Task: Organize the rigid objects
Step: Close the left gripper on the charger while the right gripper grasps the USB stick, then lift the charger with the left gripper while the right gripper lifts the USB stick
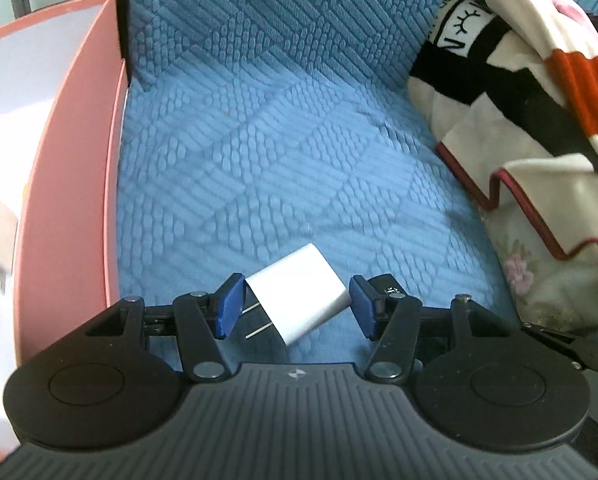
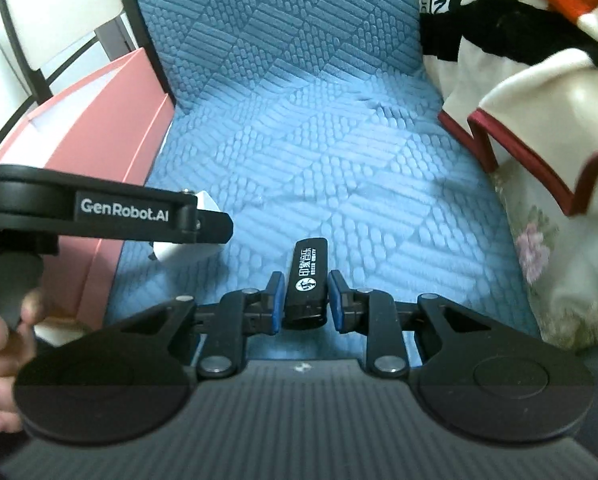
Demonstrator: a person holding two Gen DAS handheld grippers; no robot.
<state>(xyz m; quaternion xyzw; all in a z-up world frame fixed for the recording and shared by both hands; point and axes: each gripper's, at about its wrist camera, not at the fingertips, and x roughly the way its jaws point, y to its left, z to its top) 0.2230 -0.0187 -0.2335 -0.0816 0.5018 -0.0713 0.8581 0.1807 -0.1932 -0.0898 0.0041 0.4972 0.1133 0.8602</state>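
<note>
1 charger [image 1: 299,292] (held), 1 lighter [image 2: 308,276], 1 box [image 1: 71,184]

grippers: black, ribbed | jaws: blue pads | marking: white "GenRobot.AI"

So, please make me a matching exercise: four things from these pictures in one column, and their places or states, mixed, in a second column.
Things:
1. white charger
2. black lighter
3. pink box
4. blanket

Places or states:
A. piled at the right on the blue cushion
B. held in the left gripper
C. stands at the left edge of the cushion
D. held in the right gripper

Pairs: 1-B, 2-D, 3-C, 4-A
</note>
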